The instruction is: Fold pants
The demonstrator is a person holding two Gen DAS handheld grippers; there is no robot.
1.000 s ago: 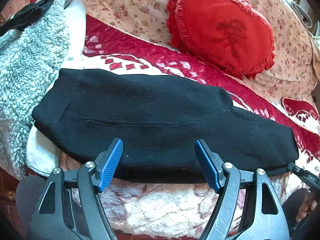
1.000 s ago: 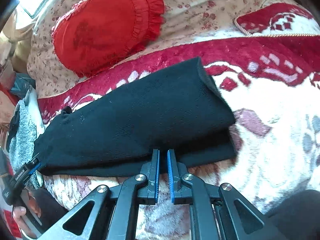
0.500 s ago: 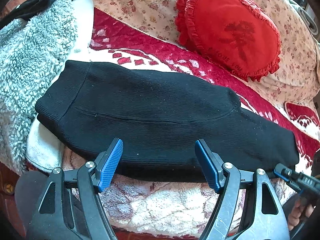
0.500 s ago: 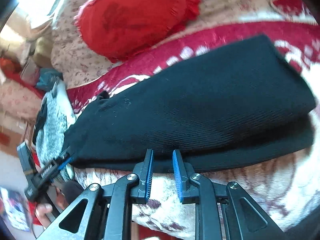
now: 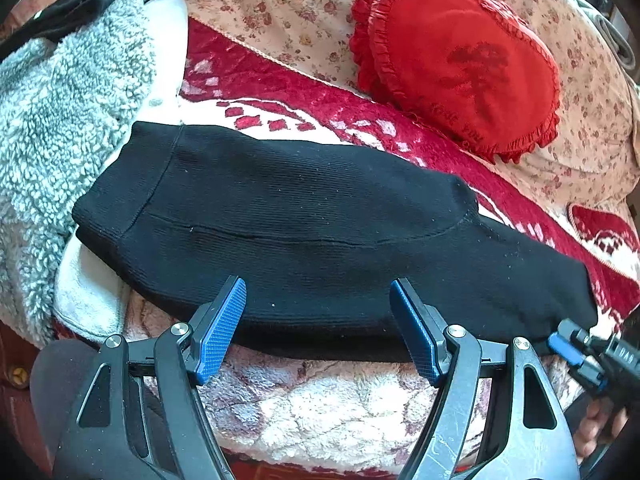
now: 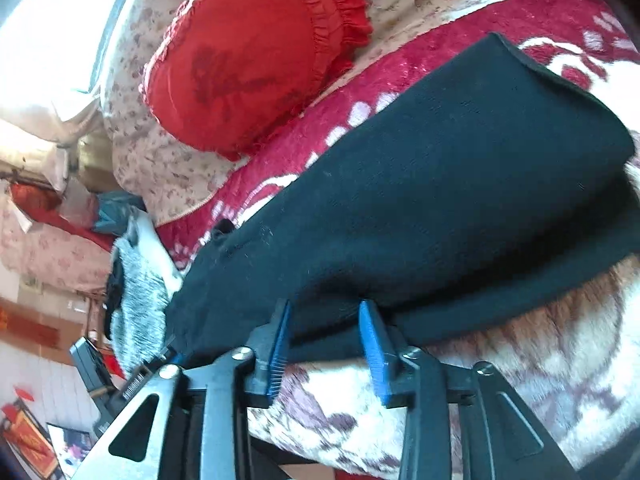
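The left gripper (image 5: 318, 328) is held with jaws spread wide and nothing between them; the blue pads (image 5: 218, 330) are poised over the near edge of the pants (image 5: 312, 232), though contact cannot be judged. The right gripper (image 6: 326, 350) is seen with jaws parted more narrowly, also released, straddling the near hem of the pants (image 6: 440, 208). The pants are laid folded lengthwise across the blanket (image 5: 320, 412) on the bed. Their far right end is cut off in the right view, which is tilted and blurred. A red cushion (image 5: 460, 64) lies beyond, a grey fleece (image 5: 56, 104) beside the pants' left end. Fingers (image 5: 596, 428) are glimpsed behind the right gripper.
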